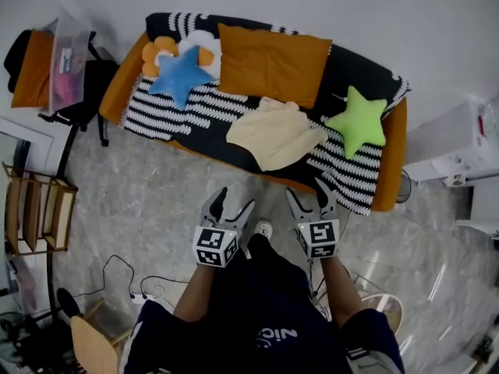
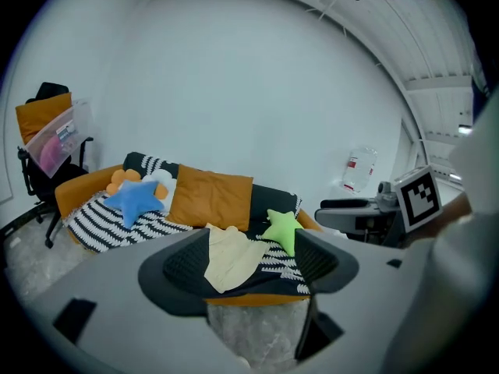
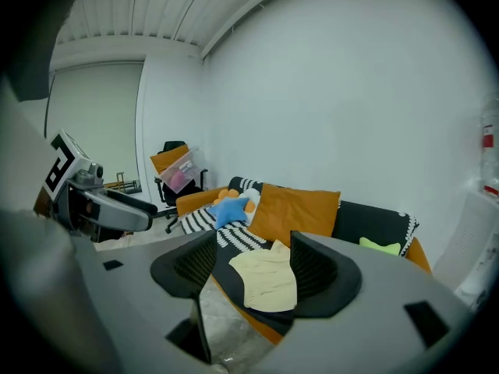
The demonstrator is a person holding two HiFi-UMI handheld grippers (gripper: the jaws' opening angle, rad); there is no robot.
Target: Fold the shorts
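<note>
Two grippers: the left gripper (image 1: 235,199) and the right gripper (image 1: 306,190) are side by side above the floor, well apart from the sofa (image 1: 392,158).
Left gripper jaws: spread wide, with nothing between them.
Right gripper jaws: spread too, and empty.
Shorts: the cream shorts (image 1: 274,135) lie in a loose heap at the middle of the sofa's front edge. They are on the striped blanket (image 1: 175,107), just beside the green star pillow (image 1: 357,120).
Which way: straight ahead of both grippers, up on the seat.
Long side: it seems to run along the front edge, a bit crooked.
Nearer hand: about the same; the right one may be a bit closer.
Next move: I think both must reach forward, one to each end of the shorts.
Folding: not started yet.
</note>
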